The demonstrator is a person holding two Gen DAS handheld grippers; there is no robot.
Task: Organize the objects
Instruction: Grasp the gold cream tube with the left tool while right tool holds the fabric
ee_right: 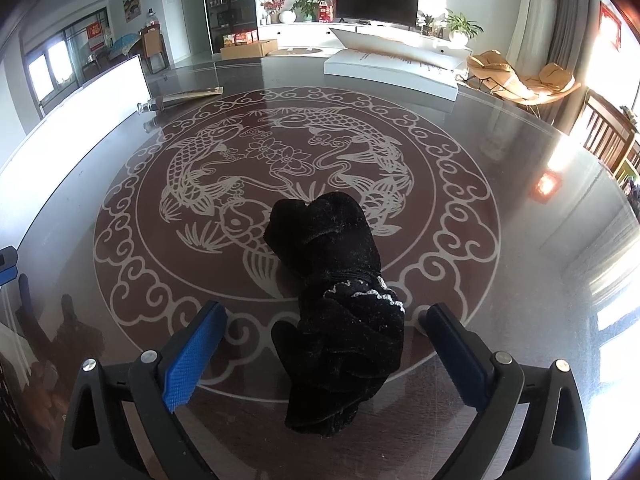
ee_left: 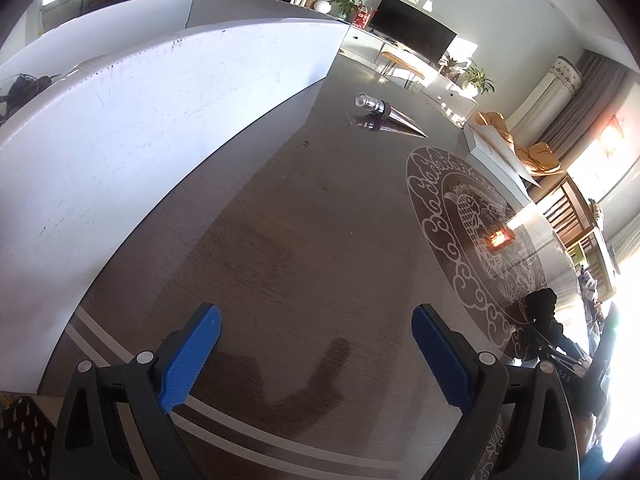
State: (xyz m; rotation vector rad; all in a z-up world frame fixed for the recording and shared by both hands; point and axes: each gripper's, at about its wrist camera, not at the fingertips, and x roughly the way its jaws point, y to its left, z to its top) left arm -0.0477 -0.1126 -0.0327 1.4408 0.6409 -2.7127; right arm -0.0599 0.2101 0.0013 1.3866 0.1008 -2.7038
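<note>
Right gripper (ee_right: 322, 330): jaws stood wide; black sock (ee_right: 336, 304) lay between, ungripped.
Left gripper (ee_left: 316, 326): jaws wide, empty.
Stopper (ee_left: 386, 114): lay far on table (ee_left: 280, 240).

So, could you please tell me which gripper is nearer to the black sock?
Right. The right gripper is open with the black sock lying between its fingers; the left gripper hovers over bare table, well aside.

Left gripper (ee_left: 316, 328), bottom of the frame: two black plastic fingers, blue ribbed rubber pads (ee_left: 192, 356), round silver screws on each knuckle. Right gripper (ee_right: 322, 330), bottom of the frame: same black angular frame with triangular cutouts, blue textured pads (ee_right: 196, 356), silver screws.
</note>
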